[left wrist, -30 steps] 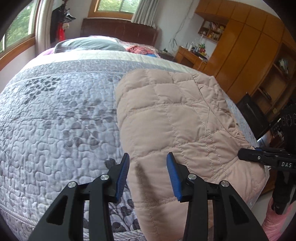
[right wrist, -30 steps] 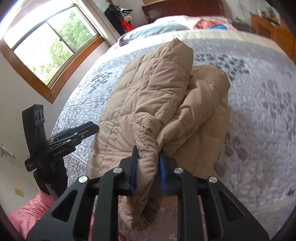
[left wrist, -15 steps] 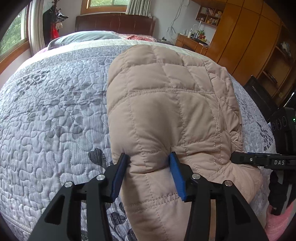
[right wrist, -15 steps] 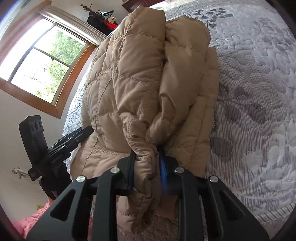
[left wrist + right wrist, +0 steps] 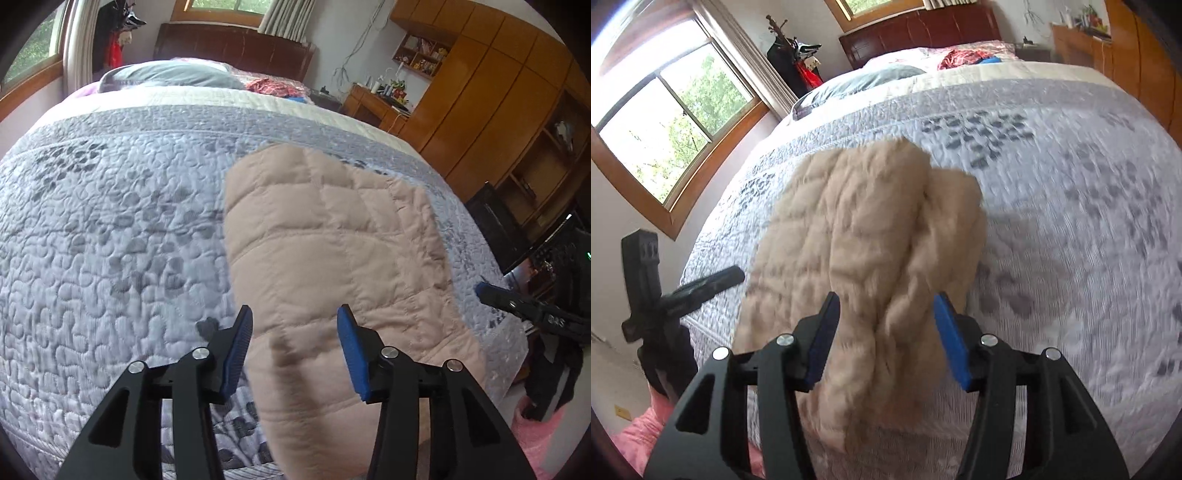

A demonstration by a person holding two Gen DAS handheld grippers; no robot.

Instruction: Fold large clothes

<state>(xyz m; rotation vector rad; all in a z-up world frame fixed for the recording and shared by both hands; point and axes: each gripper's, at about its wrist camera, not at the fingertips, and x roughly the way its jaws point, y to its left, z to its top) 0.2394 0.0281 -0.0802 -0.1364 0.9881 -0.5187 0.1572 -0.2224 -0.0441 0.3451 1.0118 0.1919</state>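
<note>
A beige quilted puffer jacket (image 5: pixel 332 258) lies folded on the grey patterned quilt (image 5: pixel 110 240) of a bed, near its front edge. My left gripper (image 5: pixel 295 350) is open, its blue pads apart just above the jacket's near end. In the right wrist view the same jacket (image 5: pixel 864 236) lies bunched in a long heap. My right gripper (image 5: pixel 886 336) is open and holds nothing, with its jaws on either side of the jacket's near end. Each gripper shows at the edge of the other's view.
A dark wooden headboard (image 5: pixel 236 48) and pillows (image 5: pixel 170 75) stand at the far end. Wooden wardrobes (image 5: pixel 498 92) and a desk line the right side. A window (image 5: pixel 665 122) and a coat rack (image 5: pixel 790 55) are on the left. Pink fabric (image 5: pixel 639 435) shows below the bed edge.
My right gripper has opened and let go of the jacket, which dropped onto the quilt. My left gripper has drawn back from the jacket's near end and stays open.
</note>
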